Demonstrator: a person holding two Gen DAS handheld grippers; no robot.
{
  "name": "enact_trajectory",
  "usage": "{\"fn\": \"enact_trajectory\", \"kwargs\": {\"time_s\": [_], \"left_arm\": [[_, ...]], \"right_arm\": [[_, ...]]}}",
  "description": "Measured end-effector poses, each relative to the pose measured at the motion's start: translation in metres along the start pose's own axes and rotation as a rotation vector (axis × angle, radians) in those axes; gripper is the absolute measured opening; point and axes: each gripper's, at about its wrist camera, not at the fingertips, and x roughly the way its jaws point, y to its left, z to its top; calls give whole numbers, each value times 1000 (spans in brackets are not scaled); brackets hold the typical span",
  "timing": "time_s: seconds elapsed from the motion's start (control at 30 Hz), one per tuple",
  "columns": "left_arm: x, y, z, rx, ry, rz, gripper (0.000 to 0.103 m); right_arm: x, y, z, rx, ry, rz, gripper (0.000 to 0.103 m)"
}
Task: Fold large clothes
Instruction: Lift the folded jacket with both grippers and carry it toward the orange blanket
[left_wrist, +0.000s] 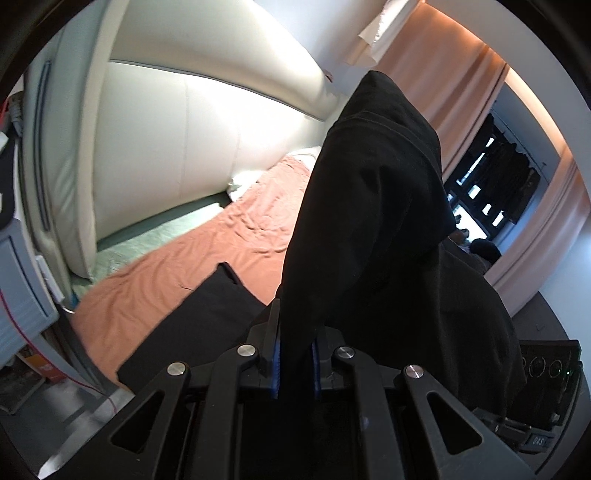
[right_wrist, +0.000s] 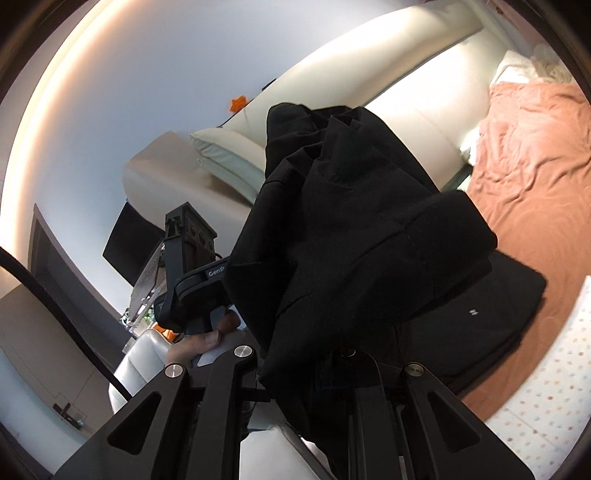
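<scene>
Black garment (left_wrist: 369, 221) hangs lifted between left claw (left_wrist: 295, 354) and right claw (right_wrist: 332, 369), both clamped on its cloth, rising toward frame top above the bed (left_wrist: 207, 243) at lower left.

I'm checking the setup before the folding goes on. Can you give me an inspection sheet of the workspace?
Surface: bed with an orange sheet, wrinkled.
Job's things: black garment lifted off the bed, draped over both grippers; a folded black garment lies on the sheet.
Clutter: white pillow at the head of the bed.
Grippers: left gripper shut on the black garment; right gripper shut, its fingertips buried in the cloth.
Cables: red cord at the left edge; a dark cable crosses the right view.
Surroundings: cream padded headboard, peach curtains, window.
</scene>
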Motion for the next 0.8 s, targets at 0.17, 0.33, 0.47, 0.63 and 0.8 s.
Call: {"fn": "enact_trajectory", "kwargs": {"time_s": [0.17, 0.33, 0.47, 0.63, 0.8], "left_arm": [[-7, 30, 17, -3, 1, 71, 13], [2, 46, 29, 5, 12, 125, 12], [37, 55, 36, 20, 50, 156, 12], [91, 67, 36, 21, 111, 185, 12], [135, 78, 40, 14, 145, 204, 12]], "right_arm": [[21, -28, 5, 49, 35, 70, 10], [25, -71, 9, 114, 41, 107, 10], [18, -129, 11, 196, 22, 137, 10], [3, -181, 18, 169, 28, 86, 10], [-27, -241, 32, 200, -22, 12, 10]]}}
